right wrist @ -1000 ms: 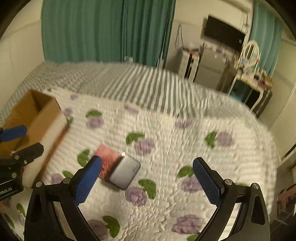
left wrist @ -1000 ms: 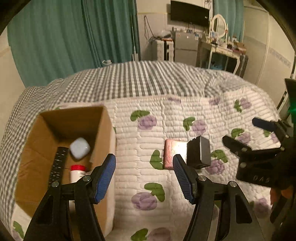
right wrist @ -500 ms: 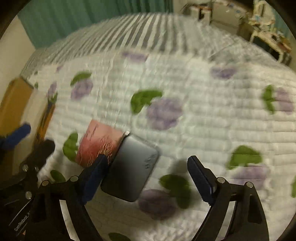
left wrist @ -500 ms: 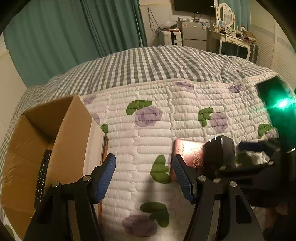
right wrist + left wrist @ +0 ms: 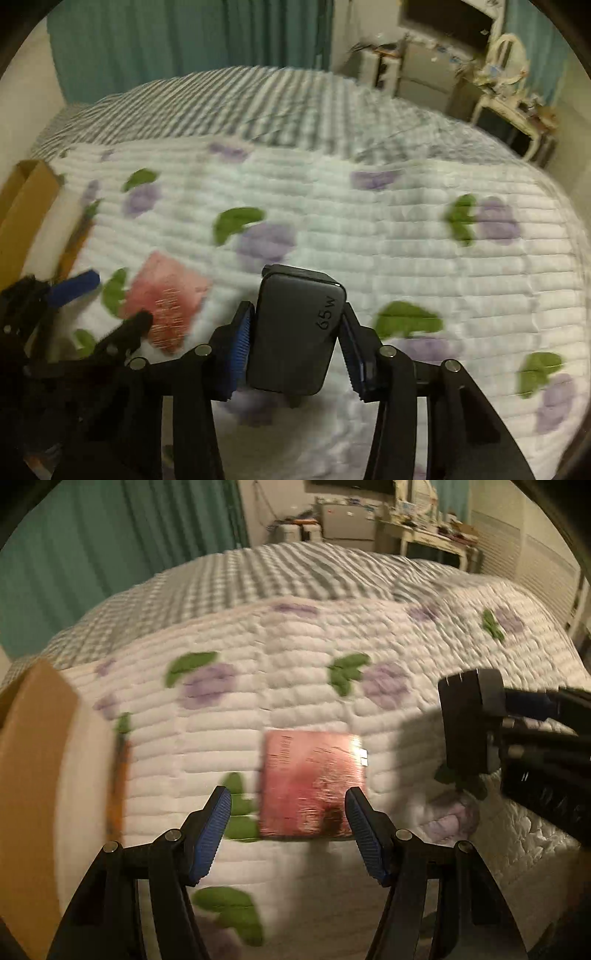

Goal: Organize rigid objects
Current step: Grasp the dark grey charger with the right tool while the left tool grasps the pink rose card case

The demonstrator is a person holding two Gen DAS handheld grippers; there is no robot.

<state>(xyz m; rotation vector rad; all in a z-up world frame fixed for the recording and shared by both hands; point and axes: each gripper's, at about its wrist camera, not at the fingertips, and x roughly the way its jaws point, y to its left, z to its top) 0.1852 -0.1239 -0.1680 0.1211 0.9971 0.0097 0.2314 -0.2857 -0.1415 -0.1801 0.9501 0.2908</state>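
- The right gripper [image 5: 295,336] pinches a dark grey charger [image 5: 295,336] marked "65 W" between its blue pads — held above the floral quilt [image 5: 369,229].
- The left gripper [image 5: 288,830] has its fingers spread, with nothing between them.
- A pink packet [image 5: 312,782] lies flat on the quilt just ahead of the left gripper's fingertips.
- A cardboard box [image 5: 33,775] stands to the left gripper's left — its inside is hidden.

right claw [image 5: 295,343] clamping dark charger [image 5: 297,334], above quilt [image 5: 369,229]

Teal curtains [image 5: 92,554], gingham blanket [image 5: 221,107], floral quilt [image 5: 295,686], cluttered desk [image 5: 513,85].
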